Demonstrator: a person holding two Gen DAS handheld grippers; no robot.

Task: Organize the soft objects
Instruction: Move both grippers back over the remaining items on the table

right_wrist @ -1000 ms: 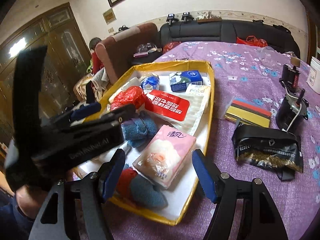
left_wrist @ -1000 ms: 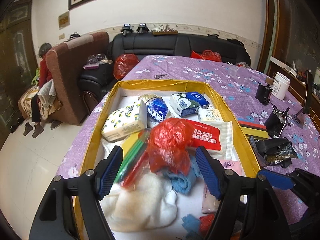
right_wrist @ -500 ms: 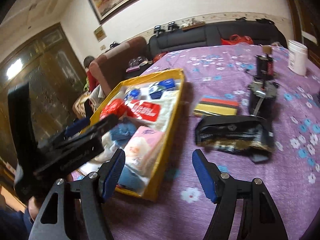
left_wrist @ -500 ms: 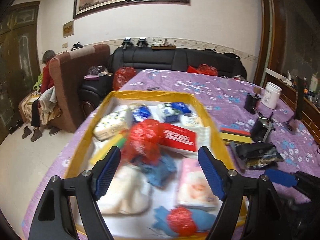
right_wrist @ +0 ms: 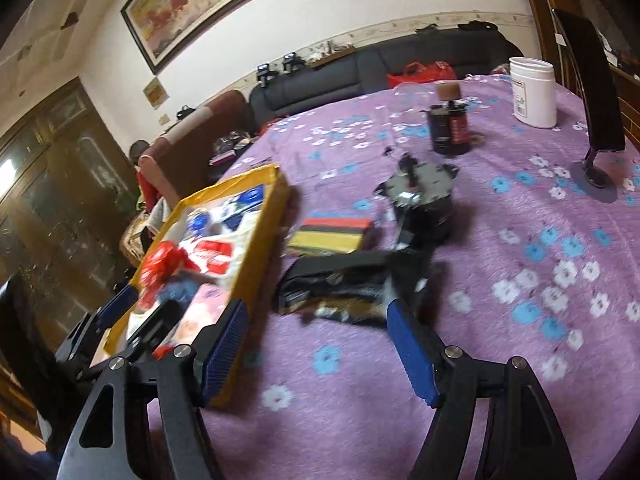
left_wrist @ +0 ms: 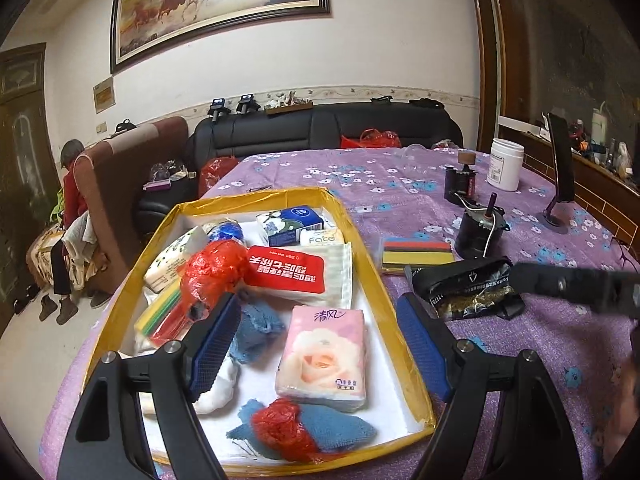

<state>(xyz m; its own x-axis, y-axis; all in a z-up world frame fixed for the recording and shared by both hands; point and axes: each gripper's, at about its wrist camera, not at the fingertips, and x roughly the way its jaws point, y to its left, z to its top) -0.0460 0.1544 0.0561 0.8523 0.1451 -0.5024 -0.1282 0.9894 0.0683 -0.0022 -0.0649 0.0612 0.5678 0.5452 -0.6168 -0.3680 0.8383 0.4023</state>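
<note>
step: choose next soft item | left tool [left_wrist: 316,344] open, empty, jaws just widened, above pink tissue pack [left_wrist: 324,354] in yellow tray [left_wrist: 366,240] | right tool [right_wrist: 316,354] open, empty, over table [right_wrist: 500,320] near black pouch [right_wrist: 348,284] | advice: centre jaws, squeeze lightly.

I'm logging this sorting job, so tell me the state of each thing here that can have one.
left gripper: open, nothing held, jaws just opening.
right gripper: open, nothing held, jaws just opening.
yellow-rimmed tray: uncovered, crowded with soft items.
pink tissue pack: sealed, lying flat in the tray.
black foil bag: crumpled on the tablecloth, outside the tray.
white jar: upright.
</note>
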